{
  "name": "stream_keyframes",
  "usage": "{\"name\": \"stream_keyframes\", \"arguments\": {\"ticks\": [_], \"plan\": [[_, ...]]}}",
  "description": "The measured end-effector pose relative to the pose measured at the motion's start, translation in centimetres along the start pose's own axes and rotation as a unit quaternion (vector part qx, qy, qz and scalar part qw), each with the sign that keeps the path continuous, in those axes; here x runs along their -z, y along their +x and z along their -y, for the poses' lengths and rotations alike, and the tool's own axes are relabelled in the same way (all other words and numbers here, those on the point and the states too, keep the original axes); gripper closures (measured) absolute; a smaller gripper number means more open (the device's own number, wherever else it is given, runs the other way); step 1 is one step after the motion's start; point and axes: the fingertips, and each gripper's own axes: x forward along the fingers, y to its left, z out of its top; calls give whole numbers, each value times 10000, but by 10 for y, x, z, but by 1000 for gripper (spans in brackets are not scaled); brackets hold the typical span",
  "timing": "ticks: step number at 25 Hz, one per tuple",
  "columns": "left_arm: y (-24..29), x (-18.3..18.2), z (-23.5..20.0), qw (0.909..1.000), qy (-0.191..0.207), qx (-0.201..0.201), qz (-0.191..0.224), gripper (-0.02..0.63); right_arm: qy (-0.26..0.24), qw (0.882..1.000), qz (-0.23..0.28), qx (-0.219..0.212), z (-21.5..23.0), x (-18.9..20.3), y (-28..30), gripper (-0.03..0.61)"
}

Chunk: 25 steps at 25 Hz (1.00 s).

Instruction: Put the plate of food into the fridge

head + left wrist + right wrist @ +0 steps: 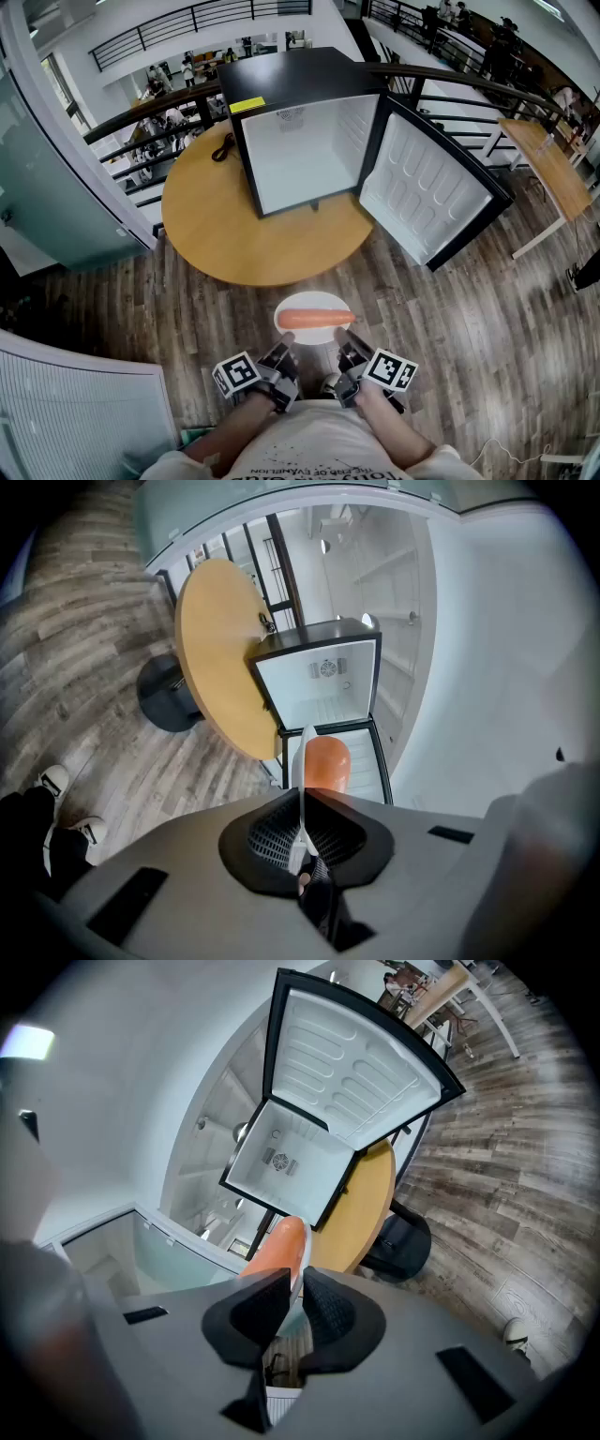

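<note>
White plate (313,337) with a long orange food item (315,319) lying across it, held in the air over the wood floor (450,328), well short of the fridge (305,155). Left gripper (282,360) fingers pinch the plate's near-left rim. Right gripper (348,357) fingers pinch the near-right rim. Each gripper view shows the thin rim edge-on, clamped between its fingers.

Progress, as judged: plate is lifted and in hand. Fridge door (427,192) stands swung wide to the fridge's right; cavity bare and white. Left to do: carry the plate forward, slide it in, release, probably close the door.

Fridge sits on a round wooden desk (220,239), its mouth set back from the desk's near edge, so the plate must pass over that strip of desk first. Open floor between plate and fridge, nothing in the way. The door's edge juts out on the fridge's right, which makes the right gripper's side the tighter one. Railing (141,112) runs behind the fridge, no concern.
</note>
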Motion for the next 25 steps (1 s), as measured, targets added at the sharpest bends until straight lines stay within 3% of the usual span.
{"name": "stream_keyframes", "arguments": {"ticks": [8,11,18,25], "plan": [[-3,-3,-3,10000,-22,41,-1,581,-15,10000,5,8,-1,5,3,518],[-1,-5,4,9995,17,314,2,580,33,10000,67,-21,-3,5,2,518],[-11,-13,-6,9999,-79,55,-29,580,18,9999,120,10,-9,10,9,521],[-20,-33,-9,9997,-111,163,-160,580,82,9997,191,103,-19,24,25,524]]}}
